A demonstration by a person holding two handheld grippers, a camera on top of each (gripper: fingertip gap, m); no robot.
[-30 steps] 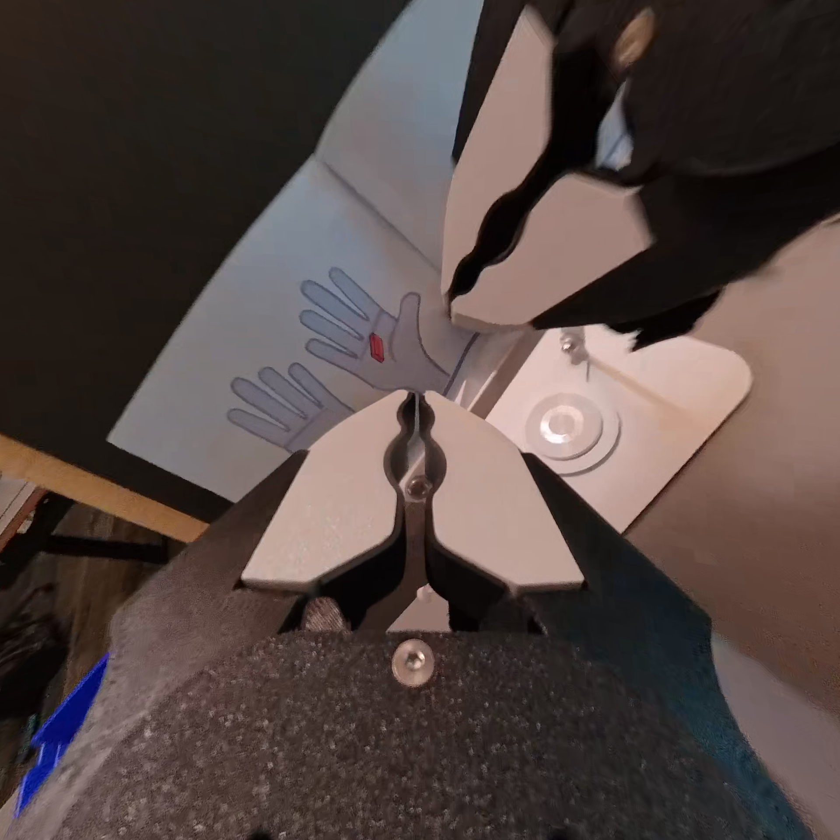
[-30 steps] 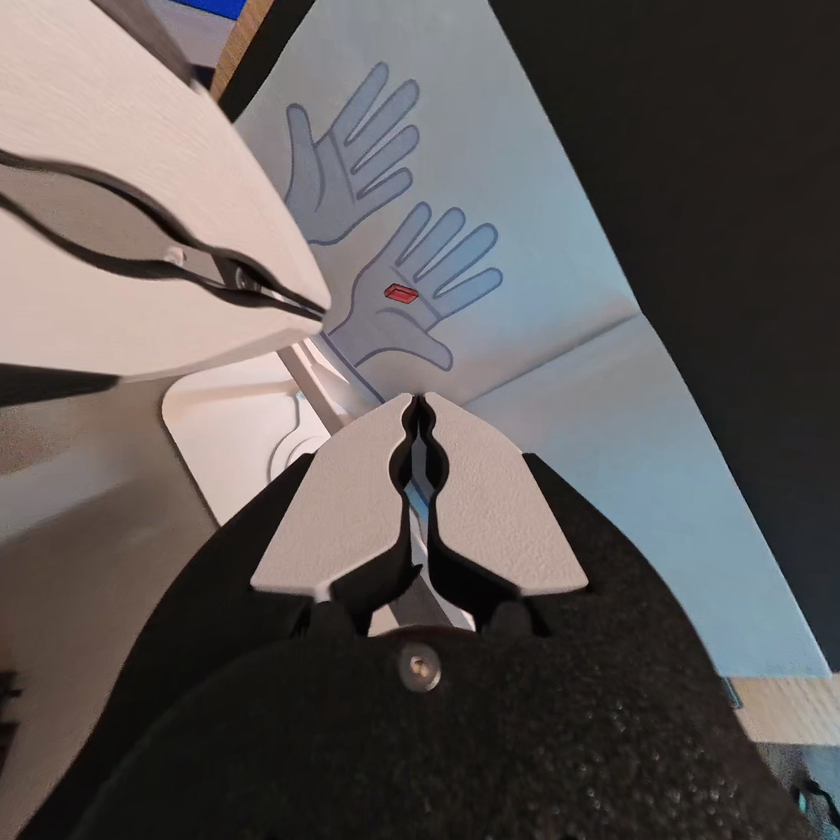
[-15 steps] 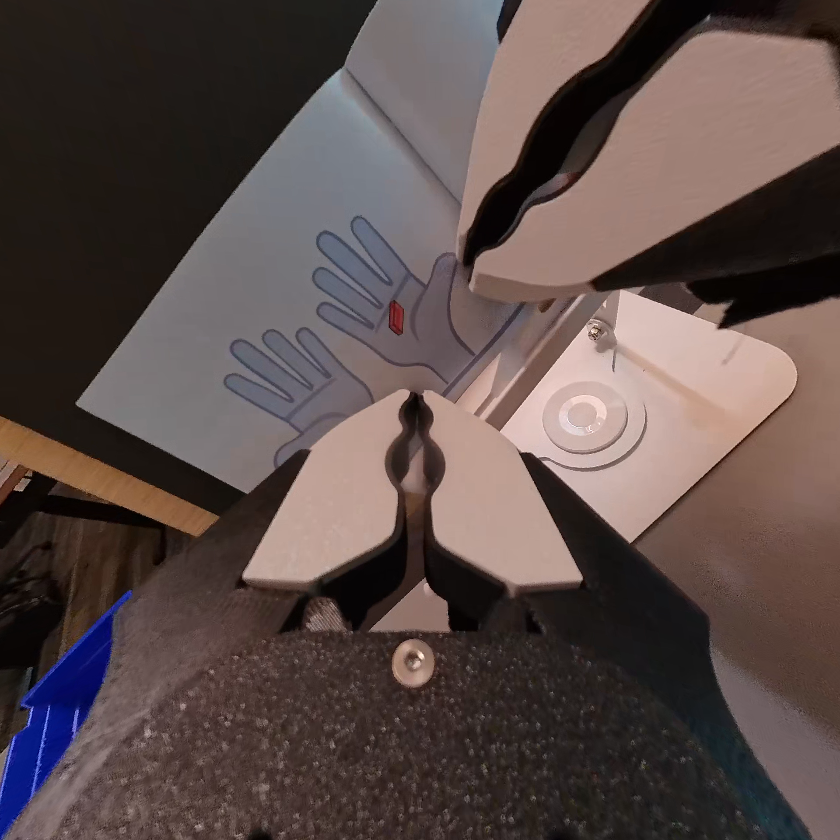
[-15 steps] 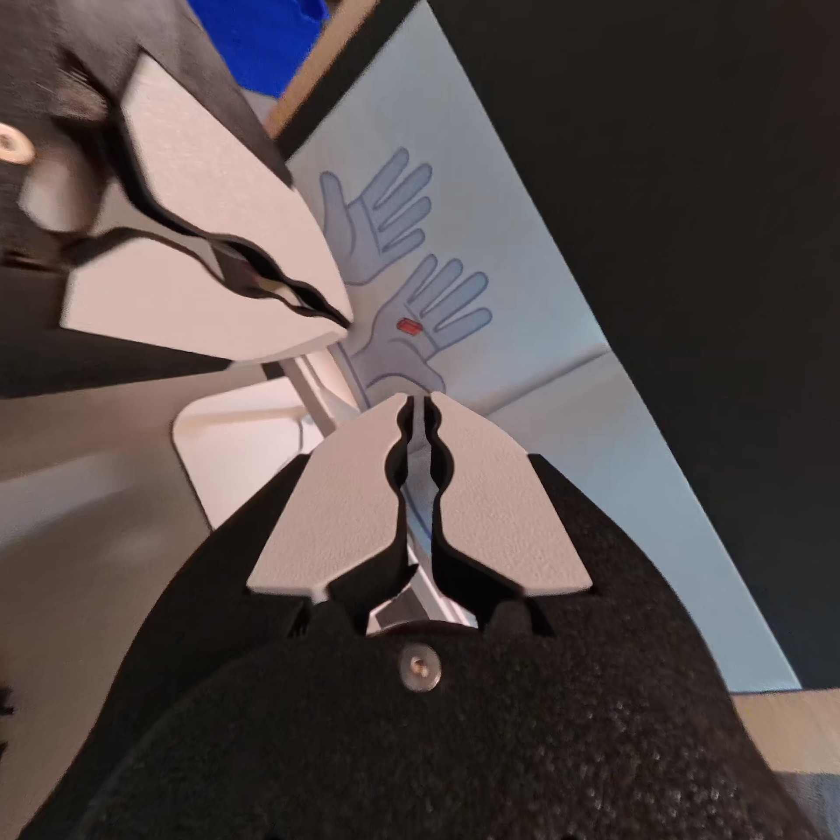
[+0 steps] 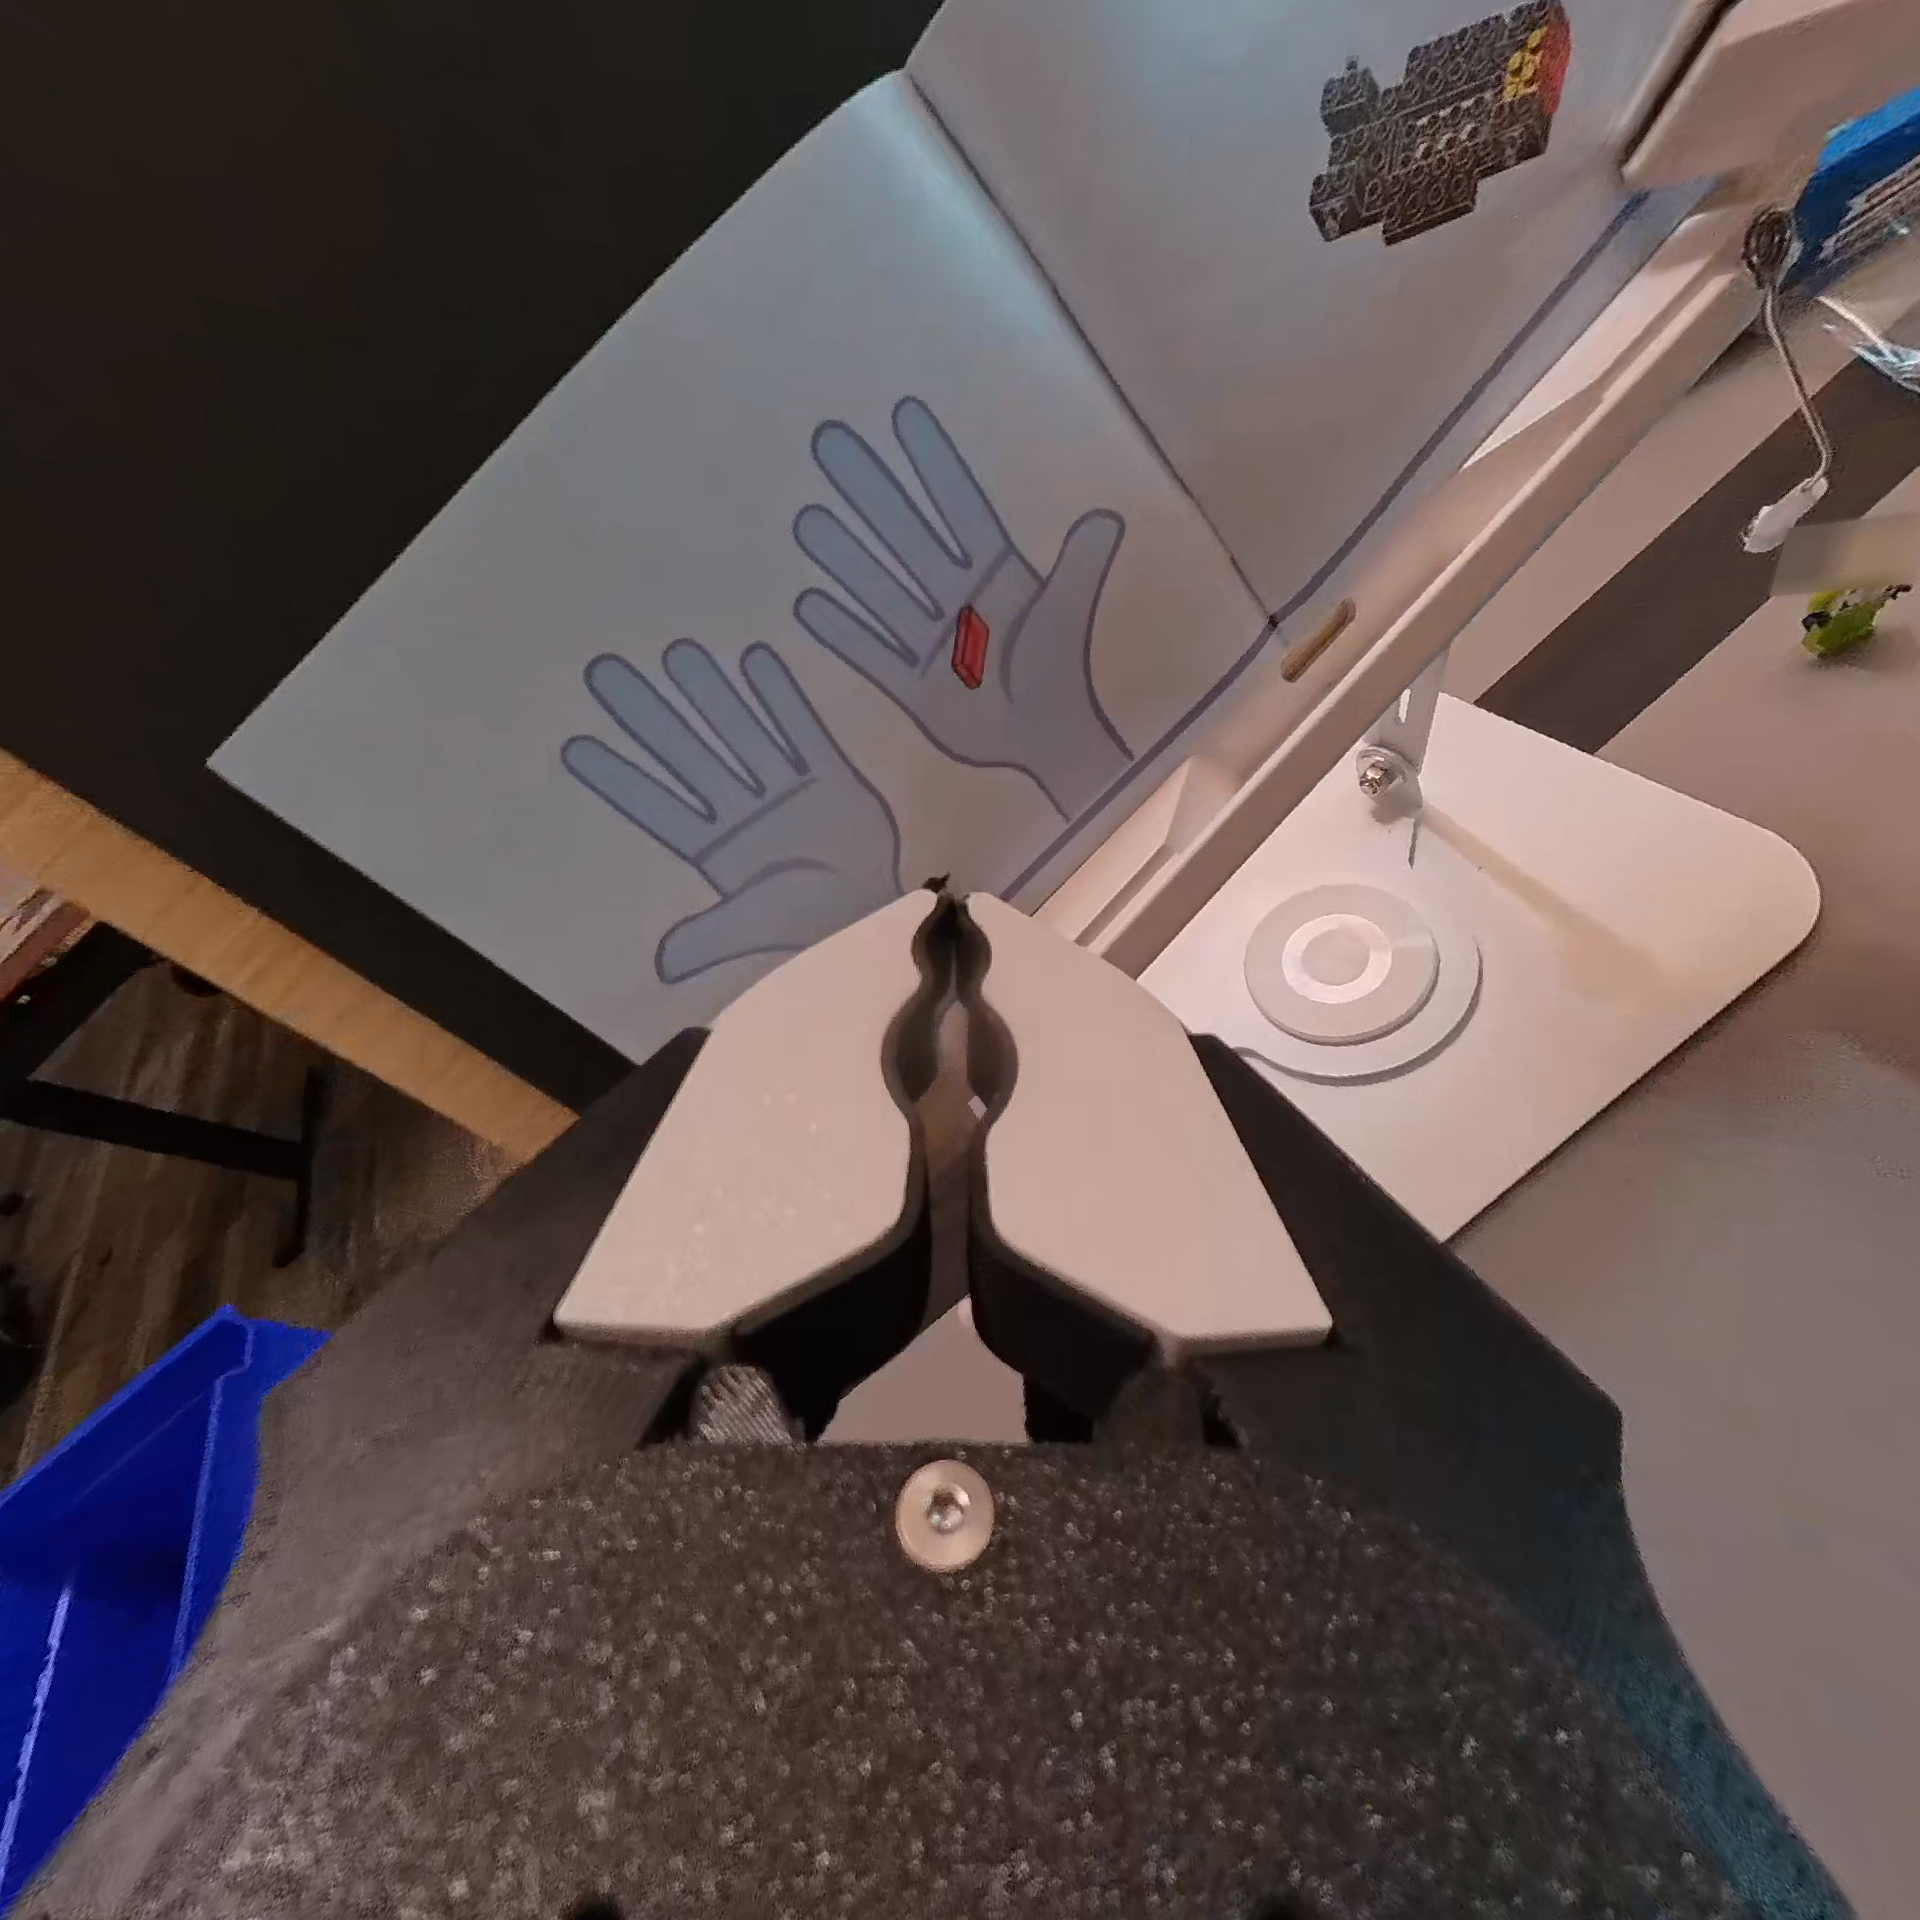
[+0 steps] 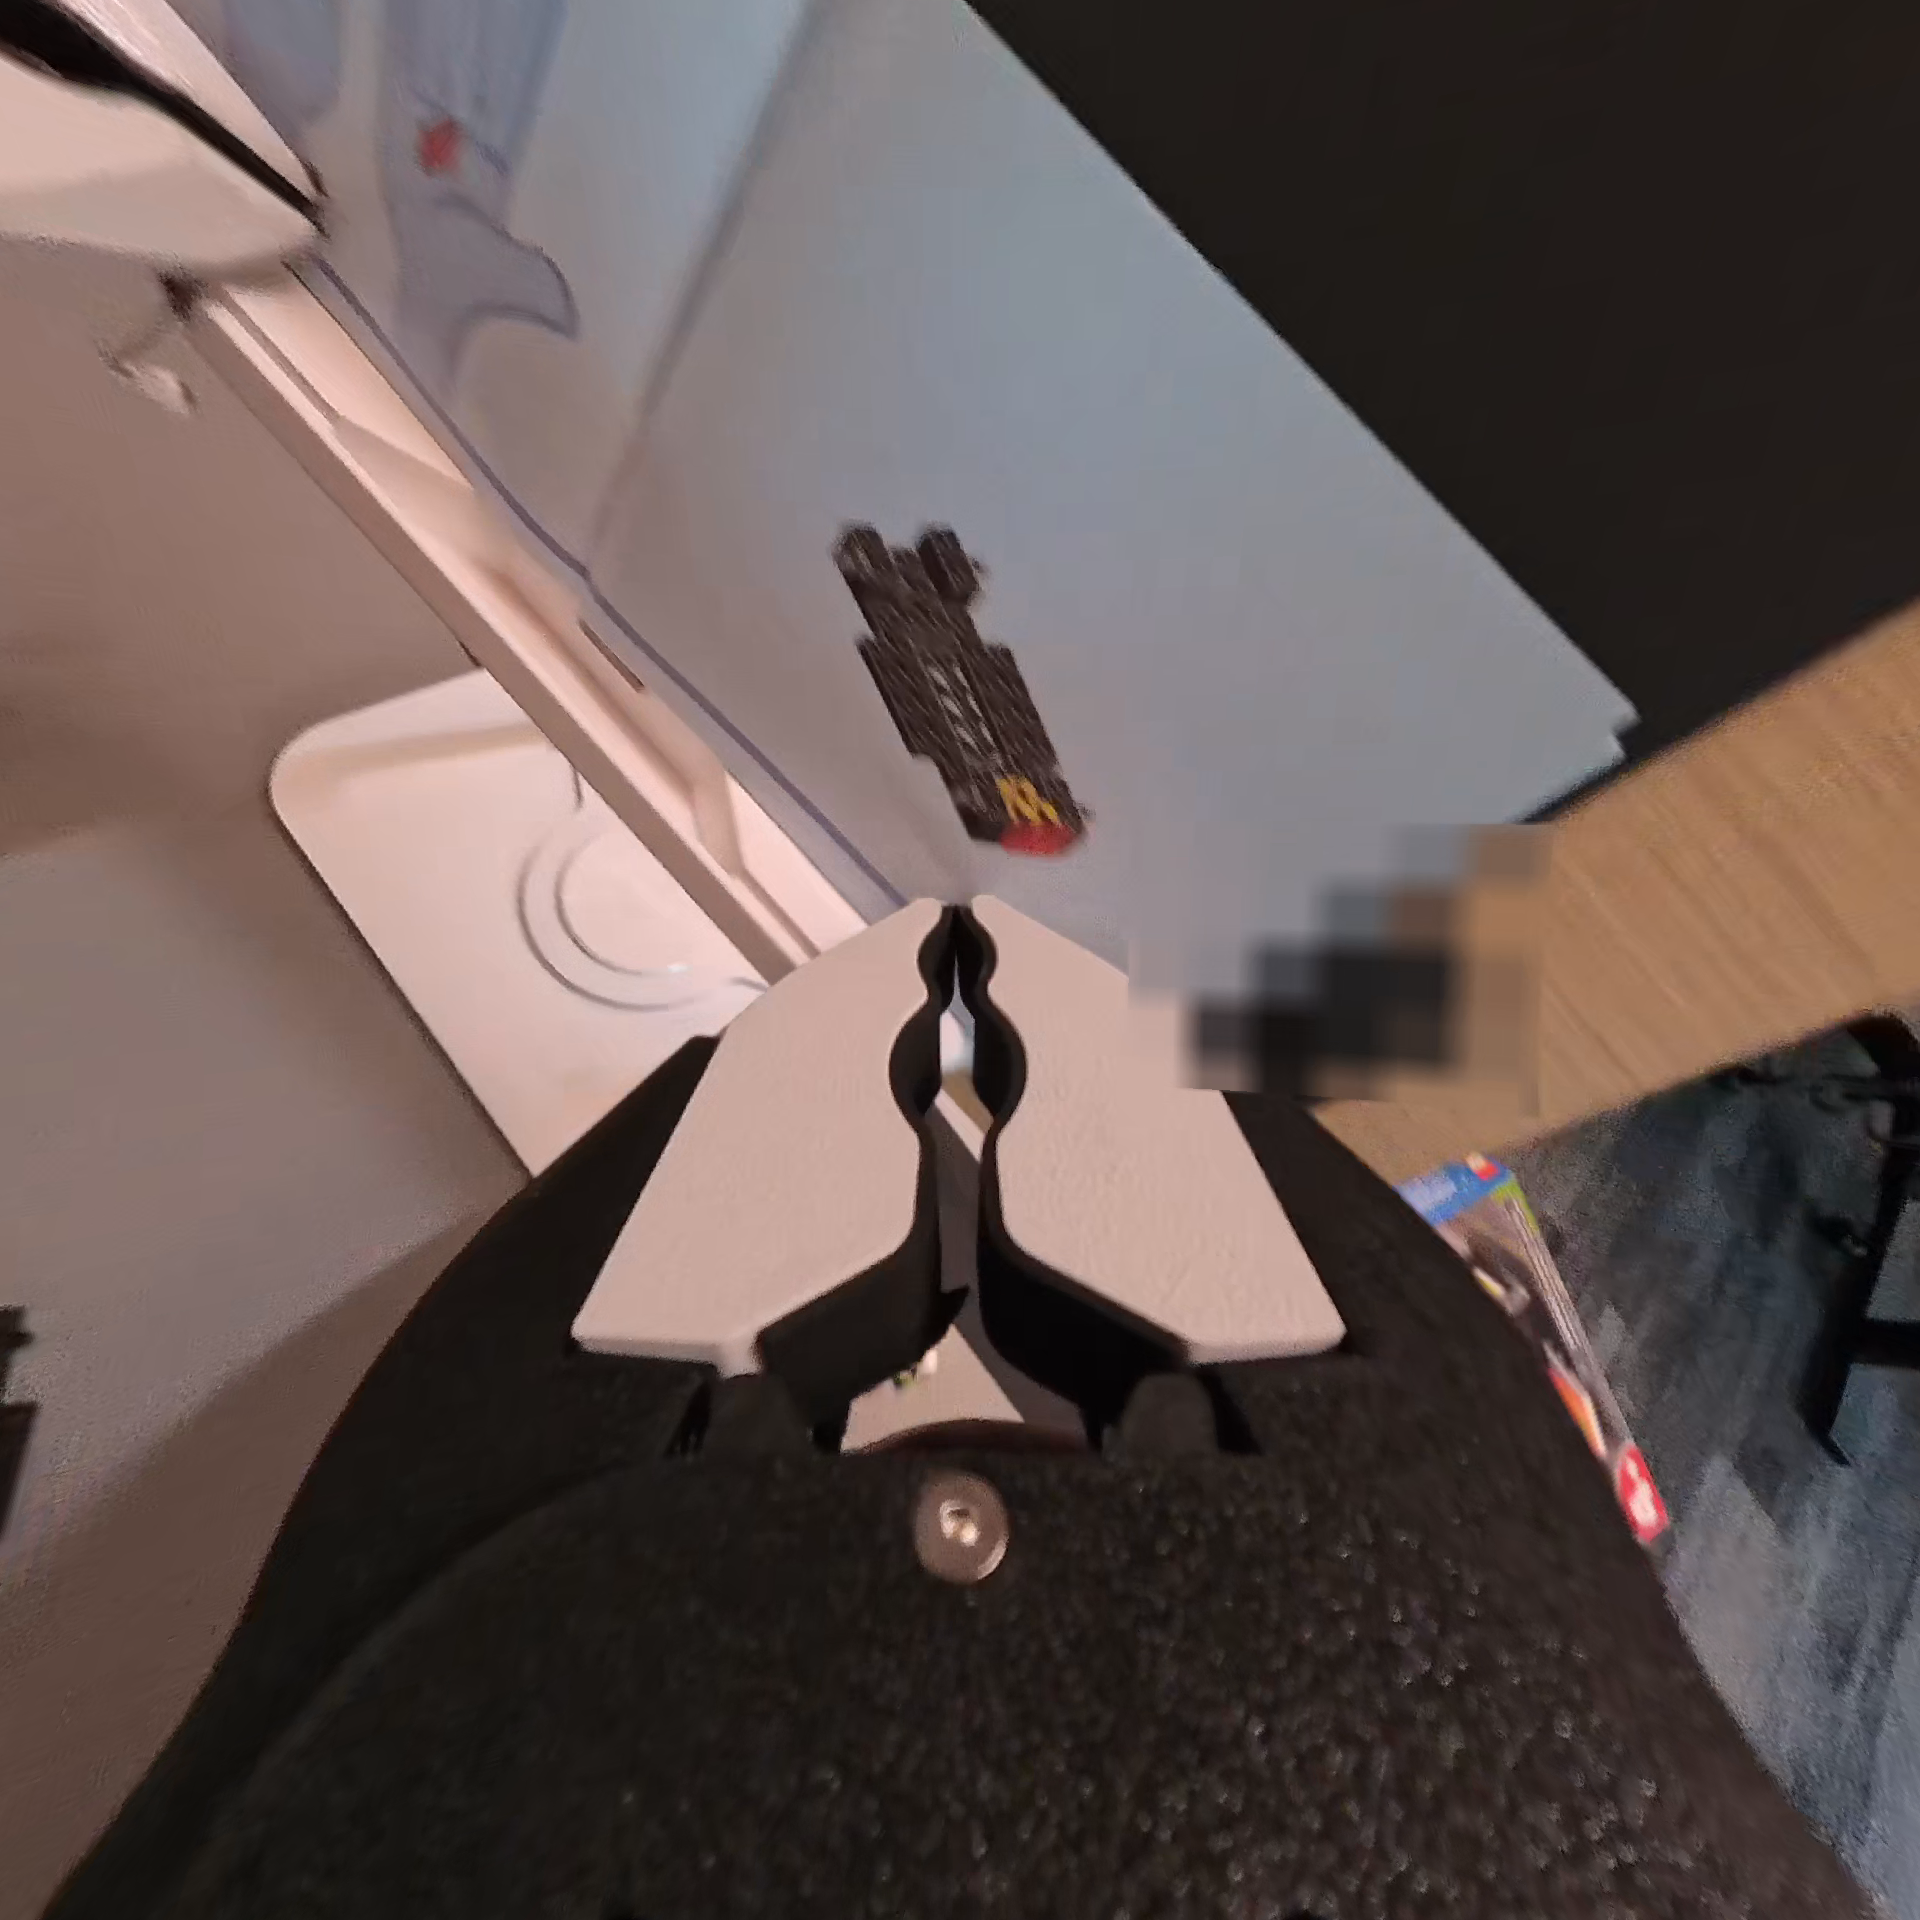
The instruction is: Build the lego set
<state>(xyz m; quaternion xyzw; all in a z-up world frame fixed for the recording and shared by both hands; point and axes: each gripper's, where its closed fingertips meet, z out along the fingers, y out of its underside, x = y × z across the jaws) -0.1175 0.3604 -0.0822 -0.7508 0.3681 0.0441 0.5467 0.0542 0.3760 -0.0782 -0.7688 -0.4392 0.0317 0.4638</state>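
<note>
While both wrist views look up along a white stand, the left gripper has its two fingers pressed together with a tiny dark sliver at the tips, too small to identify. The right gripper likewise has its two fingers closed together, with nothing visibly between them. One open instruction booklet leans on the stand's ledge; its left page carries two drawn hands and one small red brick drawing, its right page one picture of a dark lego model. One green lego piece lies on the grey desk to the right of the stand's base, well apart from both grippers. One blue bin sits at the lower left, beside the desk's wooden edge. One printed box lies beyond the wooden edge in the right view. Bare desk surface lies open right of the stand's rounded base.
</note>
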